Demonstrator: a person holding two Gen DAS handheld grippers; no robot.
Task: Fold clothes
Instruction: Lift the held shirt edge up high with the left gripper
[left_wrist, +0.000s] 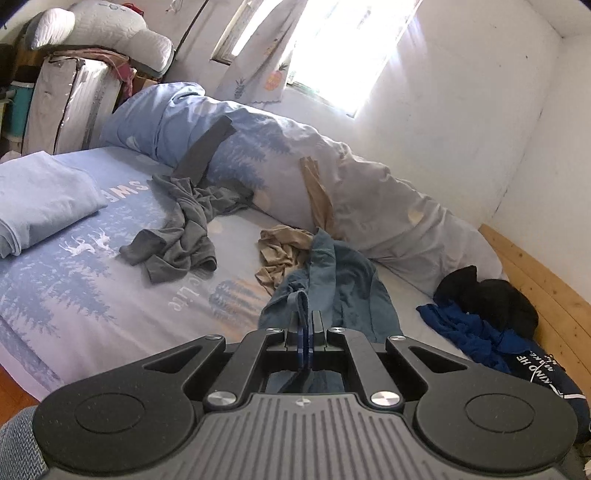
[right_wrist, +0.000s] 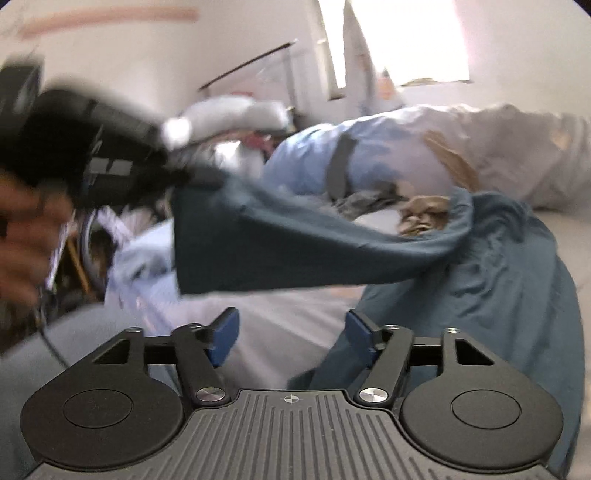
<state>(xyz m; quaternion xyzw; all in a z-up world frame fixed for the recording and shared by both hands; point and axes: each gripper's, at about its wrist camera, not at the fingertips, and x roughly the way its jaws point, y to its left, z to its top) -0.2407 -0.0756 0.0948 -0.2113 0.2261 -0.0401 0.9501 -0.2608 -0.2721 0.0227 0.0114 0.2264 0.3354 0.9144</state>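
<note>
- We see the bed (left_wrist: 85, 295) under a blue printed sheet, with a rolled duvet (left_wrist: 295, 162) along the wall side.
- The teal garment (left_wrist: 351, 288) lies crumpled mid-bed; one edge is lifted and stretched taut.
- A grey garment (left_wrist: 181, 229), a tan garment (left_wrist: 280, 251), and a dark blue garment (left_wrist: 469, 332) lie apart around it.
- Left gripper (left_wrist: 306, 332): jaws closed, pinching the teal garment's edge.
- Right gripper (right_wrist: 290, 336): jaws wide, holding nothing, just above the teal garment's lower fabric.
</note>
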